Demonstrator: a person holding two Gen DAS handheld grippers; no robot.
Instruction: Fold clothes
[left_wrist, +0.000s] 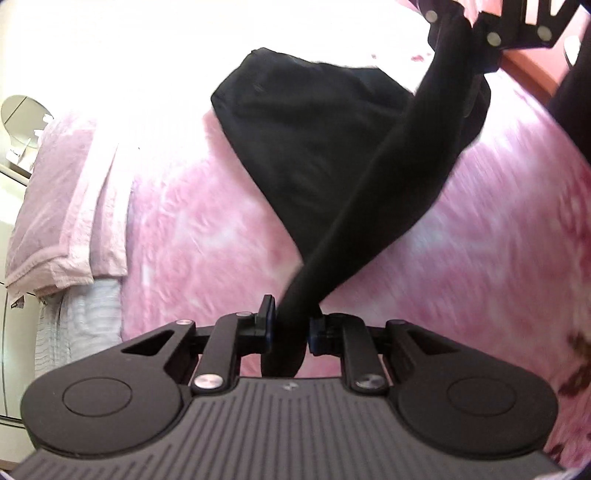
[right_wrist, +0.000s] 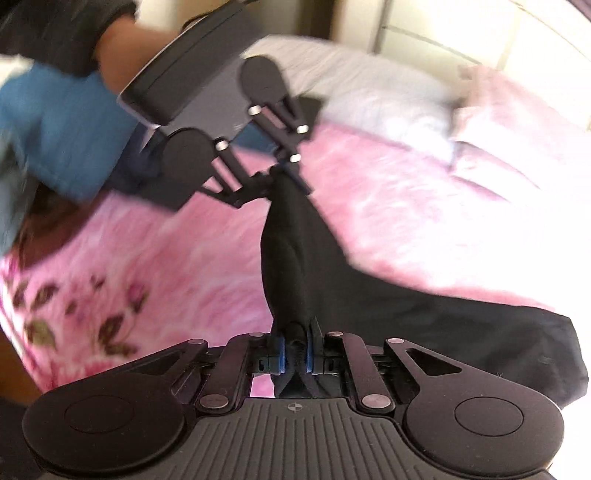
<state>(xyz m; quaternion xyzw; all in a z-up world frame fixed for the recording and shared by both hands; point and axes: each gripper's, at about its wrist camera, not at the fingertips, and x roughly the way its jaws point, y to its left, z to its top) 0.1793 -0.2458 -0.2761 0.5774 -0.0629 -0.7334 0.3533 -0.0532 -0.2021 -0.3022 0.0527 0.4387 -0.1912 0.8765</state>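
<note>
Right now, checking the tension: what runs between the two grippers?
Only the black garment, bunched into a band from the right gripper to the left gripper, above the pink bedspread; clearest in the right wrist view.

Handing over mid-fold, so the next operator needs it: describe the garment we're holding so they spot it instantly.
Start at the bed's pink floral blanket. Stretched above it between the left gripper and the right gripper is the black garment, its far end resting on the blanket. It is the only dark fabric there.

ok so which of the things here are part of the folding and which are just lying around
In the job:
black garment
left gripper, shut on it
right gripper, shut on it

Just lying about:
pink floral blanket
pink pillow
white pillow
</note>
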